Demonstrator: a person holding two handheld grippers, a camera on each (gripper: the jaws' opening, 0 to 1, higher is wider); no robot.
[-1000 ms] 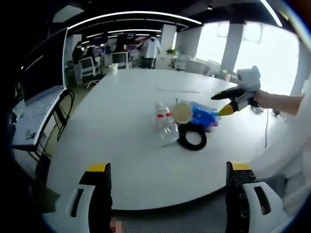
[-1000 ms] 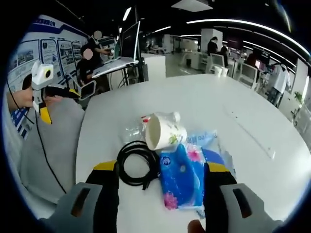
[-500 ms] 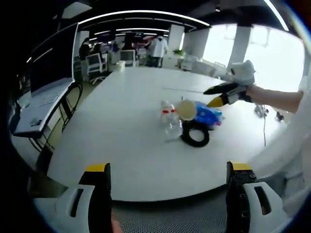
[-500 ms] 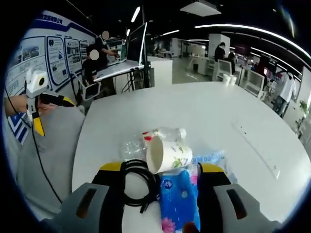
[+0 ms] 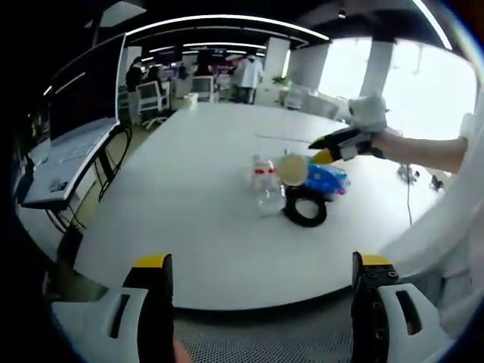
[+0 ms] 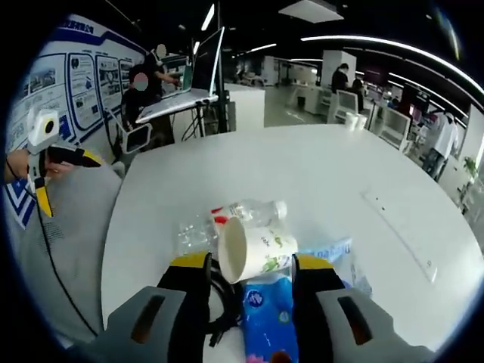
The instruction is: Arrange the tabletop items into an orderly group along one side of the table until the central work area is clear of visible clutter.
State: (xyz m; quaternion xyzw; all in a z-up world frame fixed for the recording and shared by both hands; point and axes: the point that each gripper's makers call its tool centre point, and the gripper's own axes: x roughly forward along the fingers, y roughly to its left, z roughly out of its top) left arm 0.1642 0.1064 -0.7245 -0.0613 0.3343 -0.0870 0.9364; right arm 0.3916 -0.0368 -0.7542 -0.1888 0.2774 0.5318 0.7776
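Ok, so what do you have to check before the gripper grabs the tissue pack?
1. Right gripper open around the blue tissue pack: ok; the jaws stand apart with the pack between them.
2. Paper cup out of the way: not ok; it lies on its side right at the jaw tips.
3. Black cable clear of the jaws: not ok; the coil sits by the left jaw.
4. Plastic bottle clear: ok, beyond the cup.
5. Left gripper free: ok, open, short of the white table.

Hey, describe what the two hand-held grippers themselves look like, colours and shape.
Both match: the left hand-held gripper and right hand-held gripper each have two black jaws with yellow tips on pale grey bodies with dark slots. A thin black cable hangs from the left one.
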